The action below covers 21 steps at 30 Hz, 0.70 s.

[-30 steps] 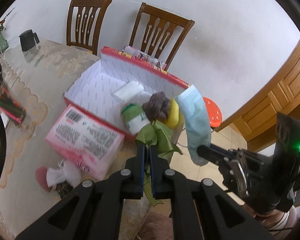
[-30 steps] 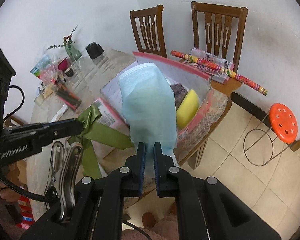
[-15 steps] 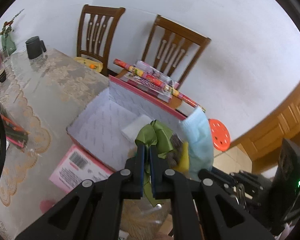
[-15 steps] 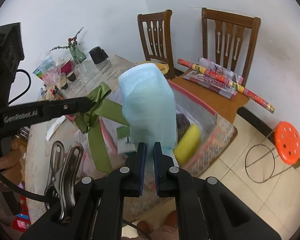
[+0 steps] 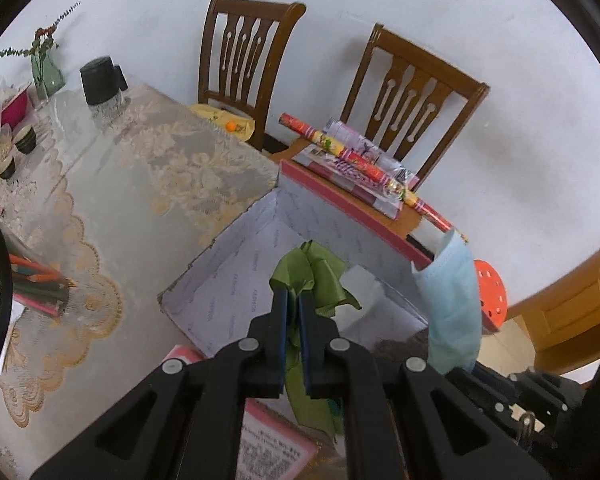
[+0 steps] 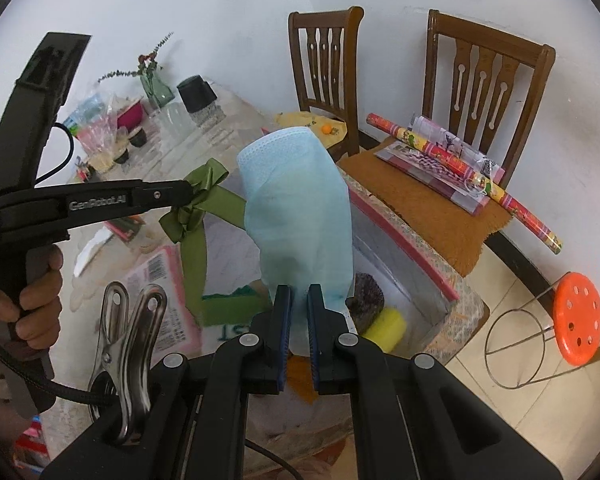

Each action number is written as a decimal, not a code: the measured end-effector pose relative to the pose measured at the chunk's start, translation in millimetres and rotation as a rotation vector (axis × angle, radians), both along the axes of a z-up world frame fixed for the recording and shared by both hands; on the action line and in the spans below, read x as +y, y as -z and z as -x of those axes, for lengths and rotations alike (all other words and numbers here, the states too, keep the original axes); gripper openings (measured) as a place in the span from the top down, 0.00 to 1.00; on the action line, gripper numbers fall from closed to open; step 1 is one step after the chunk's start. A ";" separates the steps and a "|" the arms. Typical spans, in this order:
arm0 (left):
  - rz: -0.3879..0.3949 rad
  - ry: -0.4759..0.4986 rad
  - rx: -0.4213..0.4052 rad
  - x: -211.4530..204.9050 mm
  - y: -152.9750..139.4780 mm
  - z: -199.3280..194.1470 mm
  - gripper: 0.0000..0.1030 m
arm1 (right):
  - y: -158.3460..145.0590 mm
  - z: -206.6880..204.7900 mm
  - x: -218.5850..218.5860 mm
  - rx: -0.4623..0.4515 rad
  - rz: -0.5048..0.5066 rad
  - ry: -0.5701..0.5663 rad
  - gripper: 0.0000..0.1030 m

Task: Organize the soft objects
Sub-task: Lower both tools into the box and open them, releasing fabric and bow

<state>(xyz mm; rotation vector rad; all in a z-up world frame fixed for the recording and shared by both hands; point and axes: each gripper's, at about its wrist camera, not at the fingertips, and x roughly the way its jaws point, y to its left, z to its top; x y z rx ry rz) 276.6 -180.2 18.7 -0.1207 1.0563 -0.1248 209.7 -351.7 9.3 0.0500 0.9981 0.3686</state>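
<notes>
Left wrist view: left gripper (image 5: 293, 304) pinching a green ribbon bow (image 5: 309, 276), poised over the open red-rimmed box (image 5: 236, 276). A white pad (image 5: 362, 280) lies inside; a dark scrubber at the box's near corner is half hidden.

Right wrist view: right gripper (image 6: 299, 306) pinching a blue face mask (image 6: 300, 216), held above the same box. Already boxed: 1 brown scrubber (image 6: 368, 294), 1 yellow sponge (image 6: 386, 328). Left to do, as I judge: the 2 held items. The pink packet (image 6: 164, 300) is partly covered, its text unreadable; whether it belongs in the box is unclear.
</notes>
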 end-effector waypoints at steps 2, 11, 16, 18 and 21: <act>0.001 -0.001 0.009 -1.4 8.3 -4.6 0.95 | 5.7 -2.9 0.9 0.006 0.012 -0.006 0.91; -0.034 -0.001 0.084 -9.4 47.5 -20.8 0.94 | 22.8 -14.8 2.6 0.031 0.030 -0.021 0.91; -0.050 -0.005 0.101 -11.3 53.4 -20.1 0.85 | 24.0 -14.2 -1.6 0.031 0.006 -0.017 0.90; -0.051 -0.005 0.097 -12.4 52.1 -20.3 0.75 | 23.4 -13.1 -2.6 0.029 -0.001 -0.010 0.88; -0.045 -0.004 0.091 -12.1 47.6 -17.7 0.66 | 22.0 -12.7 -5.5 0.023 -0.018 0.007 0.80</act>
